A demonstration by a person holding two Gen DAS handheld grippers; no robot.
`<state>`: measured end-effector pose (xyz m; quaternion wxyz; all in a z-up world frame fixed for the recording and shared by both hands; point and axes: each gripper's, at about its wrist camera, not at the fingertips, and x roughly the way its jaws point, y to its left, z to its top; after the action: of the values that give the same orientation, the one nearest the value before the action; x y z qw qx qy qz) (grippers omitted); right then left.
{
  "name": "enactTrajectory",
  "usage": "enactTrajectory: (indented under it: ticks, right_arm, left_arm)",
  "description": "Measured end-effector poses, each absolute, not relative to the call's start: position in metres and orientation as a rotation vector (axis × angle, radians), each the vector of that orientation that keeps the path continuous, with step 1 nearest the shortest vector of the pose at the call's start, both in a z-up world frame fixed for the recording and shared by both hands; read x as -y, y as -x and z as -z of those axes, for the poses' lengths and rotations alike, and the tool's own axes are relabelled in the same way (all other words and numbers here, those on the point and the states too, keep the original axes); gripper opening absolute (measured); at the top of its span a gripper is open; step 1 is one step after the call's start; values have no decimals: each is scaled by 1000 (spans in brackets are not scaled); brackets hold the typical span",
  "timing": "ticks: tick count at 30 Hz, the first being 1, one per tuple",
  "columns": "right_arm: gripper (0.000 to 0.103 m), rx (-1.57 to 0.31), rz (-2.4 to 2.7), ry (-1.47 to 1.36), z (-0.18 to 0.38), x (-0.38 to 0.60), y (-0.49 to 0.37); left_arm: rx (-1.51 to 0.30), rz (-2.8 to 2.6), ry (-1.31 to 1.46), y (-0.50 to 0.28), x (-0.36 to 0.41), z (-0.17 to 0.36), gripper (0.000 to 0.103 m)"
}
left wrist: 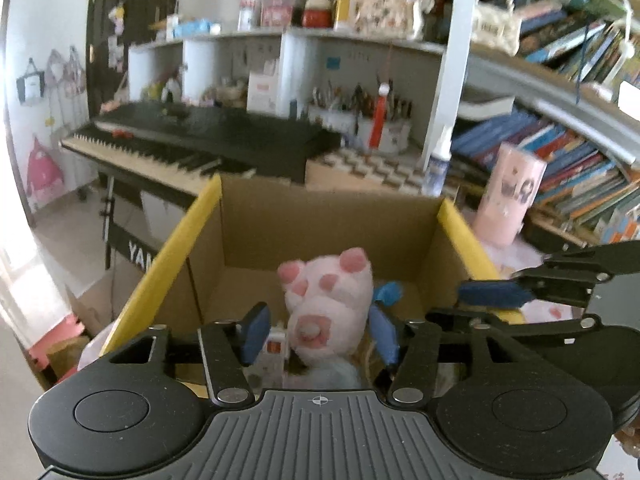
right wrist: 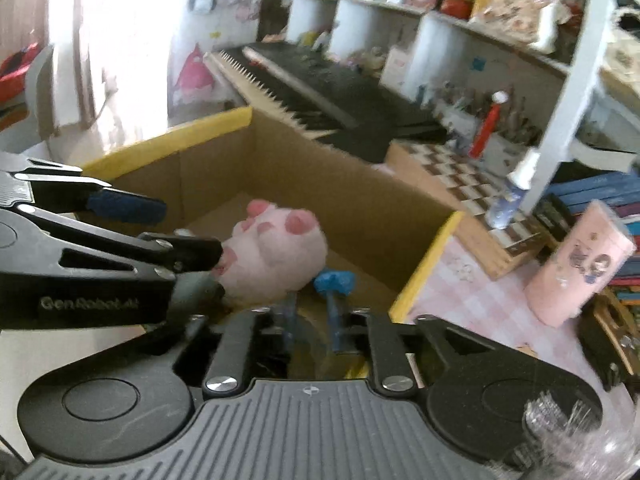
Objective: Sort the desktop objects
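A pink plush cat paw [left wrist: 326,304] stands in an open cardboard box [left wrist: 324,220] with yellow-taped flap edges. My left gripper [left wrist: 320,330] hangs over the box, its blue pads [left wrist: 254,332] on either side of the paw with gaps showing, open. In the right wrist view the paw [right wrist: 276,252] lies in the box [right wrist: 360,196], just beyond my right gripper [right wrist: 312,320], whose blue fingers [right wrist: 334,320] stand close together with nothing clearly between them. The left gripper's fingers [right wrist: 128,204] reach in from the left there. A small white and red packet [left wrist: 274,350] lies beside the paw.
A pink cylindrical tumbler [right wrist: 576,268] stands on a pink checked cloth [right wrist: 472,280] right of the box. A checkered board [right wrist: 460,176], a glue bottle [right wrist: 514,188], a black keyboard piano [left wrist: 192,136], bookshelves [left wrist: 560,152] and pen holders lie behind. A crinkled clear wrapper [right wrist: 568,420] sits at lower right.
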<state>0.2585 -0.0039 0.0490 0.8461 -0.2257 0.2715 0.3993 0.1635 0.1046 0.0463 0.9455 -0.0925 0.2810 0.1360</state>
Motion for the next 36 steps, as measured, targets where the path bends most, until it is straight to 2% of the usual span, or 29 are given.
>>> enactTrajectory:
  ticks: [1,3,5,17,23,25,32,36]
  right_arm:
    - [34,-553,-822,465,-52,7,-254]
    - [34,-513,-780,436,-58,15,-246]
    - [36,-488,-737,397,-64,24,-236]
    - [54,-402,-412,167,-74,72,-150]
    - [59,-436,-235,80,-63,96,-102]
    - [66,-443,-186,65,-59,103,-86]
    - [73,-479,-64,28,-44,121,-33]
    - [85,-494,7,-12,-38,130,-9]
  left_arm:
    - [-549,-274,187,-159,-104,-49,63]
    - [-506,-270,188,-152,-103,-53,73]
    - [-473,-268,191,-144,-103,-58,79]
    - [-372,-286,145,-76,-102,-63,97]
    - [-378,-275,133,-43,-100,-57,100]
    - [-391,-260,127,-36,-97,-54,101]
    - [-421,-180,63,-13,-79,-47,101]
    - [-419,-133,34,-4,-71,-47,103]
